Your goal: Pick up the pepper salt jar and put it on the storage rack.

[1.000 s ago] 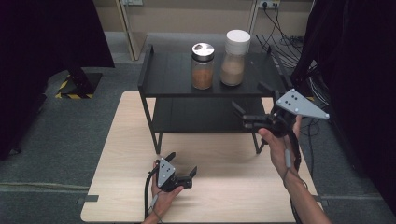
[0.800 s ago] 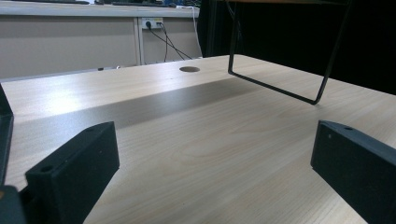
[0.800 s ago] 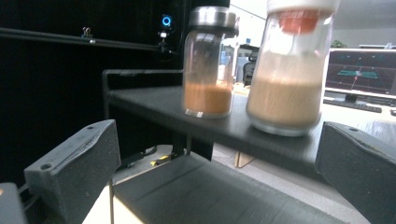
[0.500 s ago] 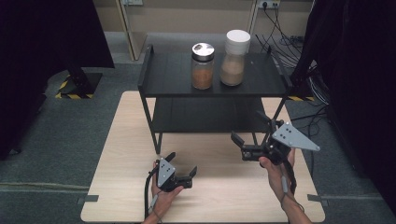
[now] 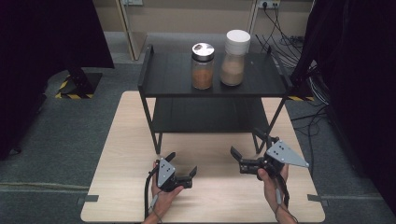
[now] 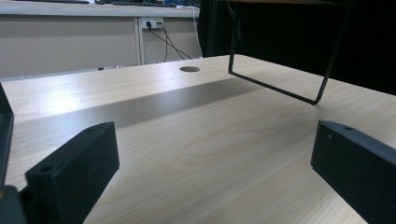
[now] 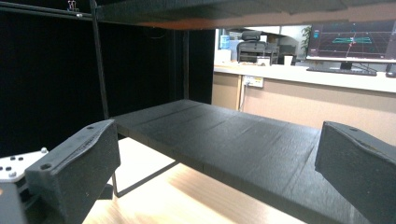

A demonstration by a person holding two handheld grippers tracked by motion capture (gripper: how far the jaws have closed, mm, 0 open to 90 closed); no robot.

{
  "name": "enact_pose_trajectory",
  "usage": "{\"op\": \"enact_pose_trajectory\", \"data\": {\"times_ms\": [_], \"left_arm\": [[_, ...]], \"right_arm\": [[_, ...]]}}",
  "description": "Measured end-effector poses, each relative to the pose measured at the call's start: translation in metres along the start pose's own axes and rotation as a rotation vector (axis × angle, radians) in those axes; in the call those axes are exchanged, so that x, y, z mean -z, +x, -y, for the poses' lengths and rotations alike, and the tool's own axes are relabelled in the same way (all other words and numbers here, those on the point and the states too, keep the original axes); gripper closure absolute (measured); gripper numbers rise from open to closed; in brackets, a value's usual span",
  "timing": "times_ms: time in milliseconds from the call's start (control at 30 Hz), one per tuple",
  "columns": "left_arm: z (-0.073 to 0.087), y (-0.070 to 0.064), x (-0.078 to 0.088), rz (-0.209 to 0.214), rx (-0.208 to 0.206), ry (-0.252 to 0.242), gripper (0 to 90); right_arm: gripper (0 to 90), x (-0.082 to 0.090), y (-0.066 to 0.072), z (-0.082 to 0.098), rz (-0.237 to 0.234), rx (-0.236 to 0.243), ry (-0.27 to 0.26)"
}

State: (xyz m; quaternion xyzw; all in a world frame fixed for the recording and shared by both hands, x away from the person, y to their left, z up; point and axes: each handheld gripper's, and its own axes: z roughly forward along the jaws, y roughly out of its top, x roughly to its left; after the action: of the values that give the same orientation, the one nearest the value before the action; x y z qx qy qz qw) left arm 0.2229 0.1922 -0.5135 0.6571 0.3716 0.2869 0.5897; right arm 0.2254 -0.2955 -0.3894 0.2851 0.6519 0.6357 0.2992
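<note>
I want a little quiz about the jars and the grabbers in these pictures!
1. True or false: both jars stand on the rack's top shelf.
2. Which jar has the white lid: A) the left jar or B) the right jar?
3. Fill in: both grippers are ____ (open or shut).

Key
1. True.
2. B; the left jar's lid is shiny and dark.
3. Open. The left gripper and the right gripper both have jaws spread, holding nothing, low over the table.
</note>
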Motion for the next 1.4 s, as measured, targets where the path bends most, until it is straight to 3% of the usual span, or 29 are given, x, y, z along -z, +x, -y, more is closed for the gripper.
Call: {"op": "enact_pose_trajectory", "data": {"times_ms": [433,700,867,1400], "left_arm": [[0.0,0.0,0.0,0.0,0.0,0.0,0.4],[0.0,0.0,0.0,0.0,0.0,0.0,0.4],[0.0,0.0,0.0,0.0,0.001,0.0,0.4],[0.0,0.0,0.0,0.001,0.003,0.0,0.4]], "right_arm": [[0.9,-0.001,0.007,0.036,0.012,0.004,0.052],[1.6,-0.004,0.013,0.069,0.006,-0.001,0.059],[1.8,-0.006,0.014,0.095,0.01,-0.04,0.066],[2.1,-0.009,0.012,0.116,-0.001,-0.05,0.079]]}}
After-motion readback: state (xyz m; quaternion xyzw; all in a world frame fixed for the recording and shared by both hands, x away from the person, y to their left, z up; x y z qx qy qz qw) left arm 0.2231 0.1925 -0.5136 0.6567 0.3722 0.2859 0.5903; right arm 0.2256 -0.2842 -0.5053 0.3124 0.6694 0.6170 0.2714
